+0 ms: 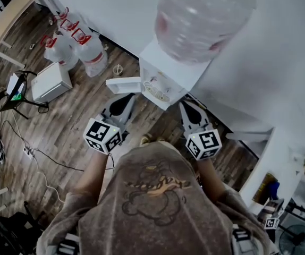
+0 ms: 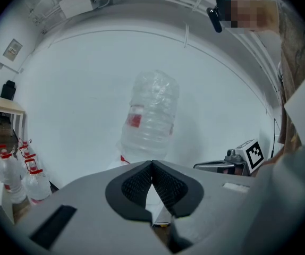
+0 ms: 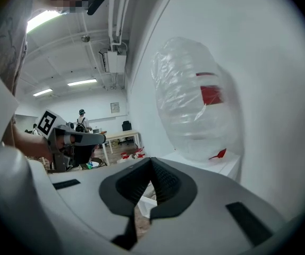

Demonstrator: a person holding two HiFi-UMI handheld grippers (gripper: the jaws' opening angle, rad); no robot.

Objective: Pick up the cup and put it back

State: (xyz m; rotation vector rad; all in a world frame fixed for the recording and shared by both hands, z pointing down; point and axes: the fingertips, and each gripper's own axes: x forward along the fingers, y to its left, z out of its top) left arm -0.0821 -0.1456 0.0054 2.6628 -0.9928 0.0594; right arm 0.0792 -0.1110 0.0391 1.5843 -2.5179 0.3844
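No cup shows plainly in any view. A white water dispenser [image 1: 166,76] with a big clear bottle [image 1: 203,15] on top stands against the wall in front of me. My left gripper [image 1: 127,98] points at the dispenser's left side, next to a white ledge [image 1: 123,84]; its pads meet with nothing between them. My right gripper [image 1: 185,105] points at the dispenser's right side, also shut and empty. In the left gripper view the bottle [image 2: 150,118] rises beyond the shut left gripper [image 2: 152,164]. In the right gripper view the bottle [image 3: 195,100] stands close beyond the shut right gripper [image 3: 152,161].
Three spare water bottles with red caps [image 1: 73,47] stand on the wooden floor at the left, beside a white box [image 1: 50,81]. A small round thing [image 1: 118,69] lies on the floor near them. A wooden table [image 1: 11,15] is far left. Cables trail on the floor.
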